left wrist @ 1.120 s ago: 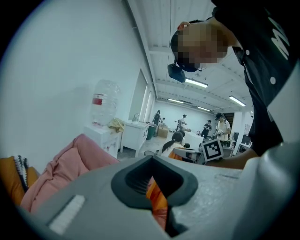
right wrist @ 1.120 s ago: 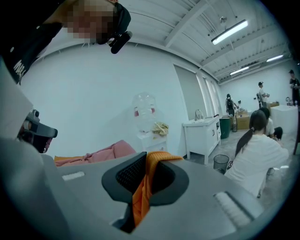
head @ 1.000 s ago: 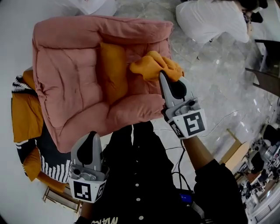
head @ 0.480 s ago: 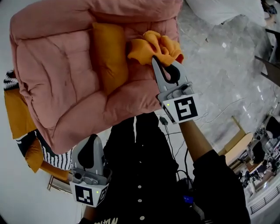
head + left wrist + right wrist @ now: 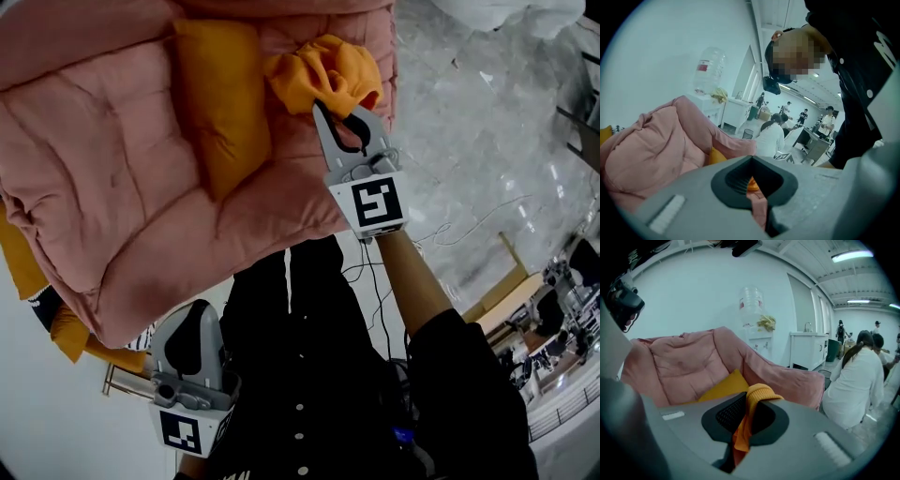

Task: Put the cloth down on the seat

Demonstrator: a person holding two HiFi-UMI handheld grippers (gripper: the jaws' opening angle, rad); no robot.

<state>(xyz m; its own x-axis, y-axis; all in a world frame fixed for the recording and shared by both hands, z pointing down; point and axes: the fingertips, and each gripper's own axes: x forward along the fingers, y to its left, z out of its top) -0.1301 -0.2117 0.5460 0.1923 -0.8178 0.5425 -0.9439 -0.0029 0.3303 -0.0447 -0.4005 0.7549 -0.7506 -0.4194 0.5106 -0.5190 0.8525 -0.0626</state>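
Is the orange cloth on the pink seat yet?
Not yet. Done: the cloth is picked up and hangs over the pink seat. In hand: the right gripper is shut on it. Left: set it down on the seat and open the jaws.

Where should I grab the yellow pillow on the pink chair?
Probably pinch the pillow at its near corner, coming from the open front of the chair: that corner lies thin and free, while the cloth in the right gripper crowds its far right side.
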